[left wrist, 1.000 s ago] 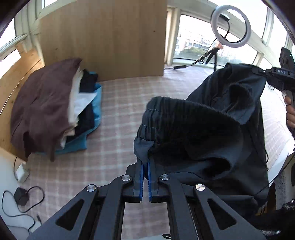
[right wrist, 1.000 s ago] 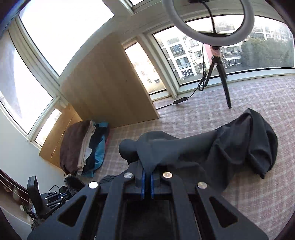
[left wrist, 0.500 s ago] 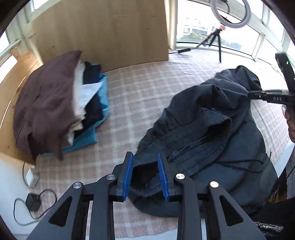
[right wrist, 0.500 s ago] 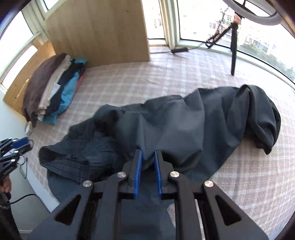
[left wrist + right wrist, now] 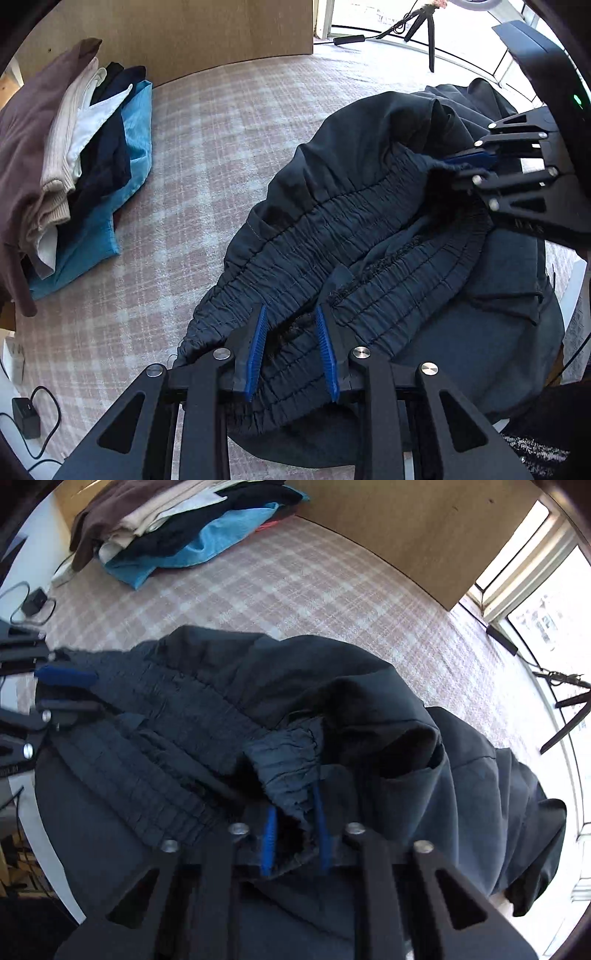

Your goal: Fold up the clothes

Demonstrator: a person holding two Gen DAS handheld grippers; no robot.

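Observation:
Dark navy trousers [image 5: 369, 221] lie crumpled on the plaid-covered surface [image 5: 221, 129], elastic waistband towards me. My left gripper [image 5: 290, 310] is open, its blue pads [image 5: 258, 347] astride the left end of the waistband. At the right of that view my right gripper [image 5: 465, 168] sits at the other end of the waistband. In the right wrist view the trousers [image 5: 332, 686] fill the middle. There my right gripper [image 5: 295, 801] is open with a bunched piece of waistband between its fingers. My left gripper [image 5: 70, 690] shows at the far left edge.
A stack of folded clothes [image 5: 74, 147], brown, cream, white, navy and blue, lies at the back left, also seen in the right wrist view [image 5: 184, 524]. A wooden board [image 5: 184, 37] stands behind. A tripod [image 5: 428, 37] stands by the window. A charger with cable [image 5: 26, 421] lies off the left edge.
One second ago both grippers were shut on the raised trousers. They lowered the garment onto the surface and opened. Both have since tilted down closer over the waistband.

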